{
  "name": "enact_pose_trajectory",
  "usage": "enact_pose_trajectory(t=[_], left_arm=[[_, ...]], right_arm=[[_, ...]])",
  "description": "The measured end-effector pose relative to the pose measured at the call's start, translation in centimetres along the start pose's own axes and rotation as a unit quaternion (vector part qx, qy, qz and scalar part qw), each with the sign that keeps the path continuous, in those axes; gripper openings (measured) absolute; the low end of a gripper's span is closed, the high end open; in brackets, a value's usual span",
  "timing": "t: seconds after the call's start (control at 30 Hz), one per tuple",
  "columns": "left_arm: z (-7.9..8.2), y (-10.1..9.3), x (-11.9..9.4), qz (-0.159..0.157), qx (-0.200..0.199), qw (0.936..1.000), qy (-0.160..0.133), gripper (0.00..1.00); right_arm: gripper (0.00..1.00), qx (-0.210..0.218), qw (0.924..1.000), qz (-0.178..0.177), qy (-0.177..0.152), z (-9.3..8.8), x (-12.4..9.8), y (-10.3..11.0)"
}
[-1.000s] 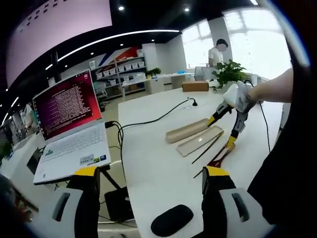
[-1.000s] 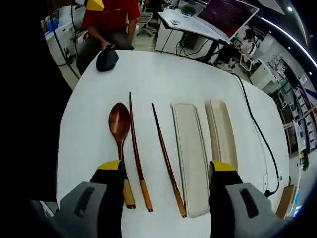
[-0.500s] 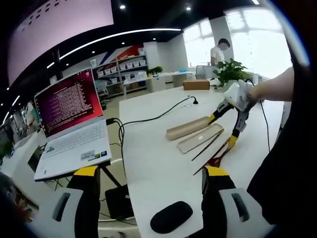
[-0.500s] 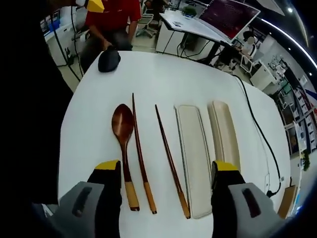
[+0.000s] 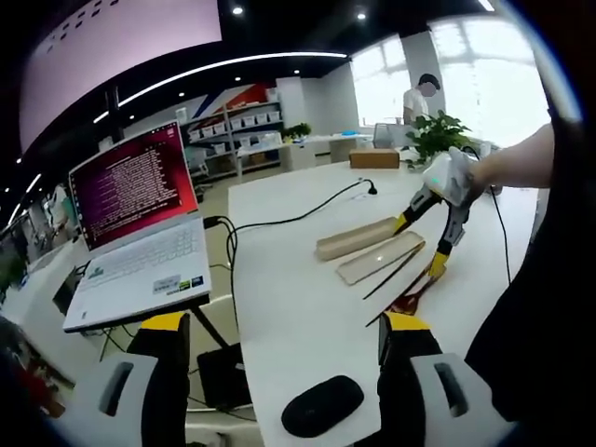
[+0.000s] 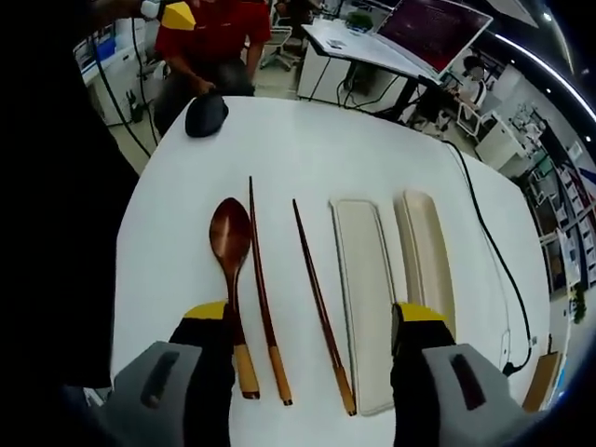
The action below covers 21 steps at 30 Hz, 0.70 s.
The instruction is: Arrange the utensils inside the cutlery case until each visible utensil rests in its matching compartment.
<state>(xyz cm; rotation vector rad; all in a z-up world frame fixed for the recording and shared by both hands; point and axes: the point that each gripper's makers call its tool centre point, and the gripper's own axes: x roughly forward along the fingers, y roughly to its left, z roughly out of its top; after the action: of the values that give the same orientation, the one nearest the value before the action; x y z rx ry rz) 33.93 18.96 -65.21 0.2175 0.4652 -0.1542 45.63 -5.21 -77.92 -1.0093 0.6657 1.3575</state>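
On the white table (image 6: pixel 307 149) lie a brown wooden spoon (image 6: pixel 230 261), two dark chopsticks (image 6: pixel 260 279) (image 6: pixel 318 298), a flat beige case lid (image 6: pixel 362 289) and the beige case tray (image 6: pixel 426 256), side by side. My right gripper (image 6: pixel 310 321) hovers open above their near ends, holding nothing. In the left gripper view the same case parts (image 5: pixel 358 237) (image 5: pixel 380 260), the chopsticks (image 5: pixel 391 276) and the spoon (image 5: pixel 414 296) lie far off, under the right gripper (image 5: pixel 438 228). My left gripper (image 5: pixel 284 326) is open and holds nothing, off the table's near end.
A black mouse (image 5: pixel 322 406) (image 6: pixel 205 115) sits at the table's end. A black cable (image 5: pixel 289 219) (image 6: pixel 484 233) runs across the table. An open laptop (image 5: pixel 140 237) stands on a side stand. A seated person in red (image 6: pixel 209 37) is beyond the table.
Both views shifted slightly with the hands. The utensils and case parts have not moved.
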Motion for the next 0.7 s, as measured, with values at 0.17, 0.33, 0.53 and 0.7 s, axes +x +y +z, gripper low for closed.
enact_pose_trajectory(t=[0.17,0.33,0.53,0.7], left_arm=[[-0.1,-0.6,0.1,-0.005,-0.009,0.9999,-0.004,0.86],[-0.6,-0.4,-0.4,-0.003,-0.011,0.9999,0.001,0.86],[-1.0,0.0,-0.7,0.002,-0.011,0.9999,0.008,0.86],[-0.8,0.0,-0.7,0.003,-0.009,0.9999,0.007,0.85]], right_arm=[[0.56,0.015,0.9998,0.008,0.004,0.0,0.2,-0.2],[0.54,0.011,0.9998,0.015,0.008,0.1,0.5,0.1],[0.52,0.003,0.9995,0.028,0.014,0.1,0.9,0.7],[0.51,-0.003,0.9992,0.036,0.017,0.1,1.2,0.9]])
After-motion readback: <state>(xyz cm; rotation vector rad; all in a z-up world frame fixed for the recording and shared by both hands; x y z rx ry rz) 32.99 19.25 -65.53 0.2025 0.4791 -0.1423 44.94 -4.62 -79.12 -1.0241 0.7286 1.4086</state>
